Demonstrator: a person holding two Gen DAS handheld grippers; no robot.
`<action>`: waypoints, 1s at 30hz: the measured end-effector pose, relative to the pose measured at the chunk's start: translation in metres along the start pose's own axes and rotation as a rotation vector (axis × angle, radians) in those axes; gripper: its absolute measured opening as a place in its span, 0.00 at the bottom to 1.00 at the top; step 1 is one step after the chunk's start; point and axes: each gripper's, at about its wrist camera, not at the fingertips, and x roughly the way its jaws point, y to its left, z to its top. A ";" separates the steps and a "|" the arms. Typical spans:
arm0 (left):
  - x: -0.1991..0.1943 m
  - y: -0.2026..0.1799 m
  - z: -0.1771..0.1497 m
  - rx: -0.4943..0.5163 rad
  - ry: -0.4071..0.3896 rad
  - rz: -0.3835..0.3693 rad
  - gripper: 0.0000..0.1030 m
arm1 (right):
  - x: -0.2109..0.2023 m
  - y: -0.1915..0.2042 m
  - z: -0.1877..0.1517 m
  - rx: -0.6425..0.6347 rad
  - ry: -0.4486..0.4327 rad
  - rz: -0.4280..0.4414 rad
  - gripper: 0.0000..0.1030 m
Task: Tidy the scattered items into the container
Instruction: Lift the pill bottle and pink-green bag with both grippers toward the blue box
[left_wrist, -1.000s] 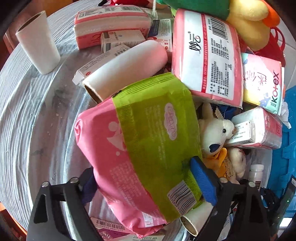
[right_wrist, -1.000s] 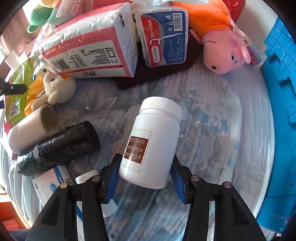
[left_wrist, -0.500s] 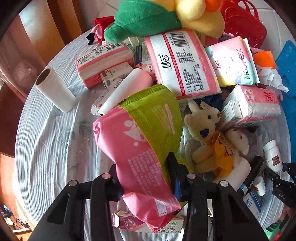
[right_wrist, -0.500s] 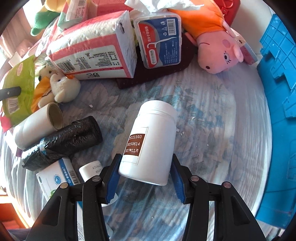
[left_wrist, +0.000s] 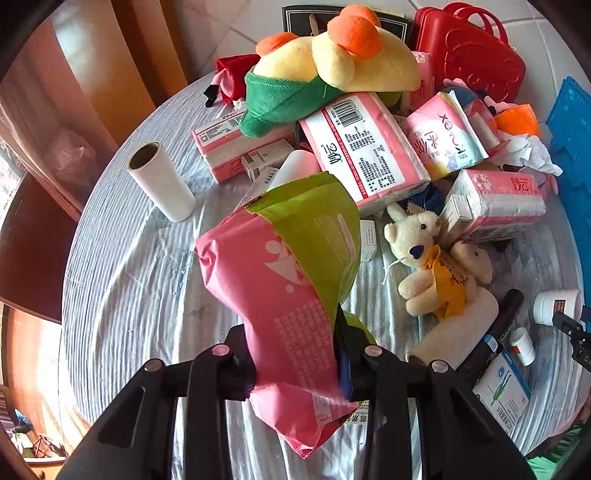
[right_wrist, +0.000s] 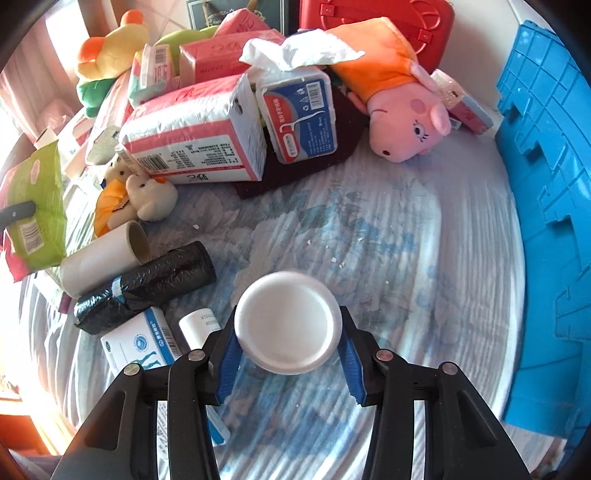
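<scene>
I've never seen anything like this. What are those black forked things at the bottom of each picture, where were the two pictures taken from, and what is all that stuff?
The black forks are hand-held grippers: a person carries one in each hand, and each has a wide-angle camera looking along its two fingers. So each picture is one gripper's own view, looking down on a cloth-covered round table.

The left gripper is shut on a pink and green packet, lifted off the table. The right gripper is still closing on a white bottle, seen cap-first between its blue pads.

On the table lie tissue packs, a cream plush bear, a pink pig toy, a cardboard roll and a black bag roll. The blue crate at the right is probably the container.
</scene>
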 end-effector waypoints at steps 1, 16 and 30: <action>0.003 0.004 0.003 -0.004 -0.004 0.000 0.31 | -0.001 0.002 -0.003 0.002 -0.006 0.001 0.44; -0.052 -0.023 0.019 -0.036 -0.099 -0.016 0.31 | -0.061 0.002 -0.024 0.016 -0.101 0.045 0.44; -0.123 -0.069 0.044 -0.025 -0.218 -0.040 0.31 | -0.149 -0.025 -0.017 0.012 -0.252 0.093 0.44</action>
